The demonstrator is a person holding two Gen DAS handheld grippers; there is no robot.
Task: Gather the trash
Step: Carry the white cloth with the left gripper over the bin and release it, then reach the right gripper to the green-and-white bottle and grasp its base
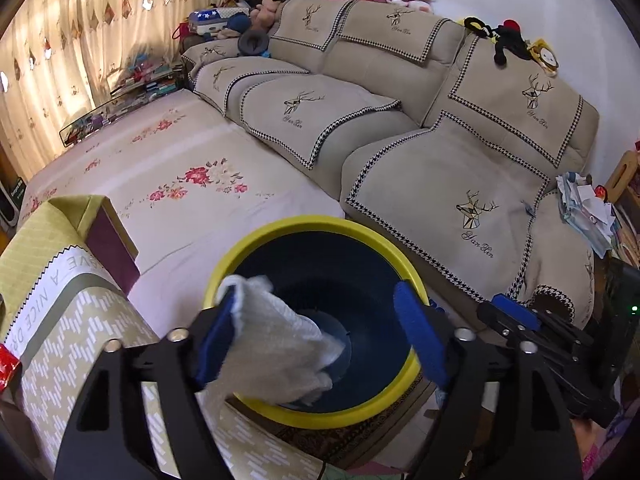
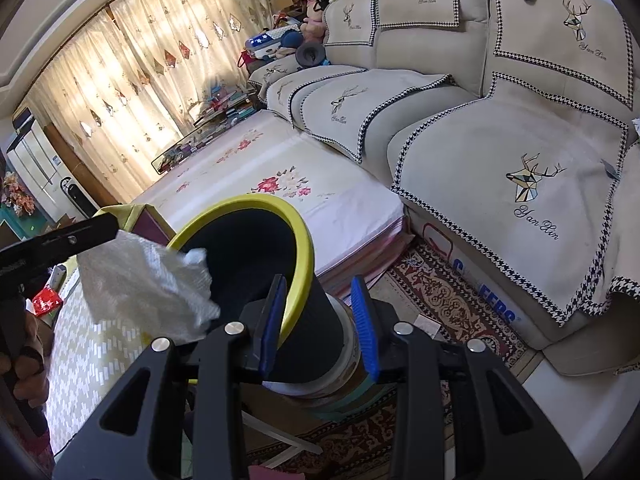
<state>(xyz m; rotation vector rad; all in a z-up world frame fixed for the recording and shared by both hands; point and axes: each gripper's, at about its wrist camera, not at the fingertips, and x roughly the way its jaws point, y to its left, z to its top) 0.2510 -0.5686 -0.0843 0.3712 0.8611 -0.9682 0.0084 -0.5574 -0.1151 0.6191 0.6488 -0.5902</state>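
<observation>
A dark blue trash bin with a yellow rim (image 1: 304,224) (image 2: 240,202) stands on the floor before the sofa. My left gripper (image 1: 318,336) hangs open right over its mouth. A crumpled white tissue (image 1: 276,336) (image 2: 144,284) clings to the left pad and droops into the opening; the other pad is well clear of it. In the right wrist view one left finger (image 2: 80,234) shows above the tissue. My right gripper (image 2: 318,320) (image 1: 516,312) is shut on the bin's near wall, one blue pad inside the rim and one outside.
A table with a green patterned cloth (image 1: 60,320) stands left of the bin, a red wrapper (image 1: 8,364) at its edge. A floral mattress (image 1: 180,176) and the beige sofa (image 1: 460,184) lie behind. Loose papers (image 1: 584,204) pile on the sofa arm. A patterned rug (image 2: 448,296) covers the floor.
</observation>
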